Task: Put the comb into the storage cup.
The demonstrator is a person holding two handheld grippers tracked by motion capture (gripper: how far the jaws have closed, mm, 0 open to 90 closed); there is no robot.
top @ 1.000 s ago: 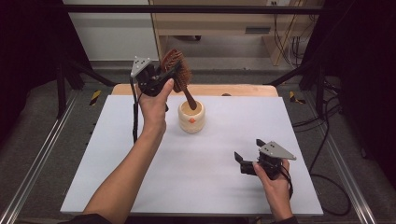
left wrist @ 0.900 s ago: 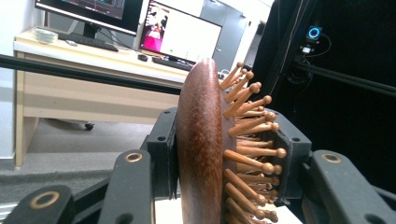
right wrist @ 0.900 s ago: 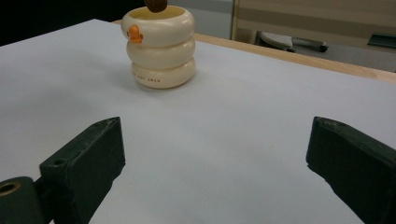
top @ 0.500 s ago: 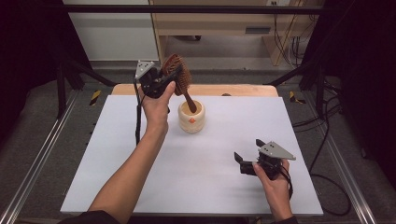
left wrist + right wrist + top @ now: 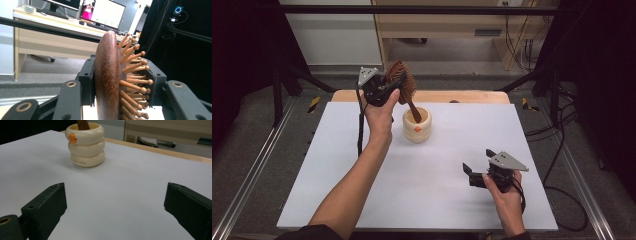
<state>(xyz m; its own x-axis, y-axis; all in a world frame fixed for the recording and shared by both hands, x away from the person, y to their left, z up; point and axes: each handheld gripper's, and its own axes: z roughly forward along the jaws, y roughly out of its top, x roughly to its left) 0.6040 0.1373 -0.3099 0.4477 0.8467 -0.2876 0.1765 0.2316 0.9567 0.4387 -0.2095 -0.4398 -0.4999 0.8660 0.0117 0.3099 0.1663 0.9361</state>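
Cream ringed cup on white table, jaws wide apart

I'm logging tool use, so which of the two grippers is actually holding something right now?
The left gripper, raised over the cream cup, clamps the wooden hairbrush; the right gripper is open, empty.

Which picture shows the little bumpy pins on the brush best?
The left gripper view. There the hairbrush is close up between the left gripper's jaws, each round-tipped pin clear. In the high view the brush is small, its pins blurred. The right gripper view shows its handle in the cup.
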